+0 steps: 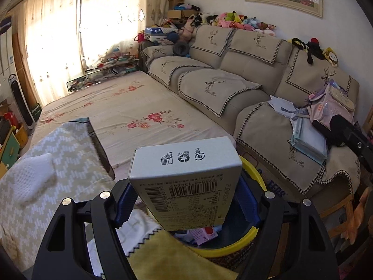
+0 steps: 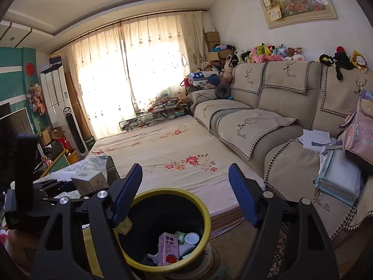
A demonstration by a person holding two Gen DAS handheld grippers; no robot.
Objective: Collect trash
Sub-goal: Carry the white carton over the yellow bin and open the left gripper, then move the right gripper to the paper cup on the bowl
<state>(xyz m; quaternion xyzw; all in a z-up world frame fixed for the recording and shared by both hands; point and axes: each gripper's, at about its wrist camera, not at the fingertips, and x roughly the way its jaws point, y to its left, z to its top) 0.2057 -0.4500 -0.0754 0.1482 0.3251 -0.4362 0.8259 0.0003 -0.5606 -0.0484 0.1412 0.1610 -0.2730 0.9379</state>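
A grey cardboard box (image 1: 186, 182) sits low in the left wrist frame's centre, clamped by the left gripper (image 1: 186, 200) above the yellow-rimmed bin (image 2: 163, 228). The right gripper (image 2: 186, 196) stands apart, empty, over that bin holding a pink milk carton (image 2: 168, 249).

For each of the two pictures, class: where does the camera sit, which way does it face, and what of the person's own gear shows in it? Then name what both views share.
Left wrist view: sits on the left gripper, facing the sofa; its fingers clamp a white box above the yellow-rimmed bin.
Right wrist view: sits on the right gripper, jaws open and empty, above the bin holding a pink carton; the left gripper and box show at left.
Shared: bin, box, sofa, curtains.
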